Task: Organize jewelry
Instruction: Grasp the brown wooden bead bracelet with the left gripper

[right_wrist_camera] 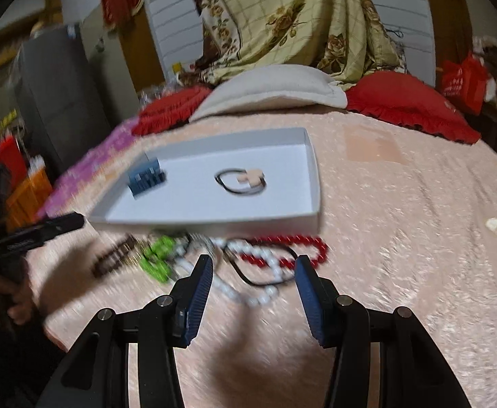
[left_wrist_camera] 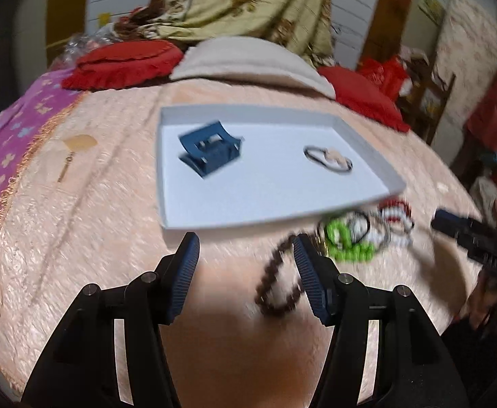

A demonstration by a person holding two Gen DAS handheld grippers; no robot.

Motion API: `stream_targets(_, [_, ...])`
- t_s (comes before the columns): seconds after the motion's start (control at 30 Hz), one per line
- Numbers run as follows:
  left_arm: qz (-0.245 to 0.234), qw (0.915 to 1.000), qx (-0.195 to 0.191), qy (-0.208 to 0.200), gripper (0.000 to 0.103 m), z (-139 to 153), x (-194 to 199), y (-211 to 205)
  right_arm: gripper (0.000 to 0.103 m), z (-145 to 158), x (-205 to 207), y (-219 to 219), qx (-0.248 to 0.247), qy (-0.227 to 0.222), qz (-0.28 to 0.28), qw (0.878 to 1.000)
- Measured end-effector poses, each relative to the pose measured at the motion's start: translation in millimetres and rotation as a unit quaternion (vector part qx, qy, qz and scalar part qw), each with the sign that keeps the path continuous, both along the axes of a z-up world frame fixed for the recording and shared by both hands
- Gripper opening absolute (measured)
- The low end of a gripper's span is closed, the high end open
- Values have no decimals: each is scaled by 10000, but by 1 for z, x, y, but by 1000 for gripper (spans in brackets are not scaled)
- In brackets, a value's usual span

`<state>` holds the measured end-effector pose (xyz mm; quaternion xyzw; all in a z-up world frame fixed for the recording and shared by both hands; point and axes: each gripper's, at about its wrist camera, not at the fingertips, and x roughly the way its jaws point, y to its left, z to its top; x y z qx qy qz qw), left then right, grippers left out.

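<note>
While both views are smeared by motion blur, the layout on the bed [left_wrist_camera: 78,238] reads clearly enough: a shallow white tray [left_wrist_camera: 275,204] lies on the peach bedspread, and inside it sit a blue hair claw clip [left_wrist_camera: 211,153] toward its left side and a black hair tie with a pale charm [left_wrist_camera: 330,158] toward its right, well apart from each other.

Just in front of the tray's near edge lies a loose tangle of jewelry. From the right wrist view it holds a red bead bracelet [right_wrist_camera: 296,248], a white bead string [right_wrist_camera: 248,292], a black cord loop [right_wrist_camera: 258,275], green beads [right_wrist_camera: 156,258] and a dark brown bead strand [right_wrist_camera: 112,261], overlapping one another.

The left hand-held gripper [left_wrist_camera: 246,258] hangs over the bedspread with its jaws apart and nothing between the pads; the brown strand lies just beside its right finger. The right hand-held gripper [right_wrist_camera: 253,272] also stands parted and empty above the white beads and black cord.

Red cushions [right_wrist_camera: 408,105] and a cream pillow [right_wrist_camera: 272,91] lie beyond the tray.
</note>
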<state>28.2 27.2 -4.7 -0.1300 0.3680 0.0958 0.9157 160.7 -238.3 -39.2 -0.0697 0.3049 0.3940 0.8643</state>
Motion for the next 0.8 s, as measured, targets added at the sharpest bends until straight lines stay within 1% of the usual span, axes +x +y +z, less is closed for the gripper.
stream_targets(0.07, [-194,9996,77,204,57,-8,8,-9,48,-2,1,-5,-69,-107,-110,9999])
stream_targets(0.13, [-278,9989,198,323,57,-14,13,-15,48,-3,6,-12,34,-64,-241,9997])
stream_targets(0.2, [-312,9983,297,404,56,-19,20,-19,48,-2,12,-20,178,9,-410,9990])
stream_targets(0.27, [-338,9976,310,510,56,-23,24,-19,48,-1,17,-27,322,118,-516,9981])
stream_targets(0.37, [-264,9956,412,799,56,-36,32,-19,48,0,21,-33,429,236,-624,9968])
stream_targets(0.5, [-242,9946,580,822,56,-39,37,-21,48,0,24,-35,418,256,-676,9965])
stream_targets(0.57, [-310,9948,564,796,45,-38,36,-22,48,-1,23,-34,351,241,-696,9967])
stream_targets(0.63, [-493,9943,565,759,17,-37,34,-28,48,-2,23,-31,284,229,-701,9969])
stream_targets(0.7, [-585,9938,571,755,8,-37,33,-32,48,-3,23,-29,240,221,-695,9970])
stream_targets(0.8, [-667,9938,483,741,7,-36,31,-33,48,-5,23,-28,165,213,-726,9970])
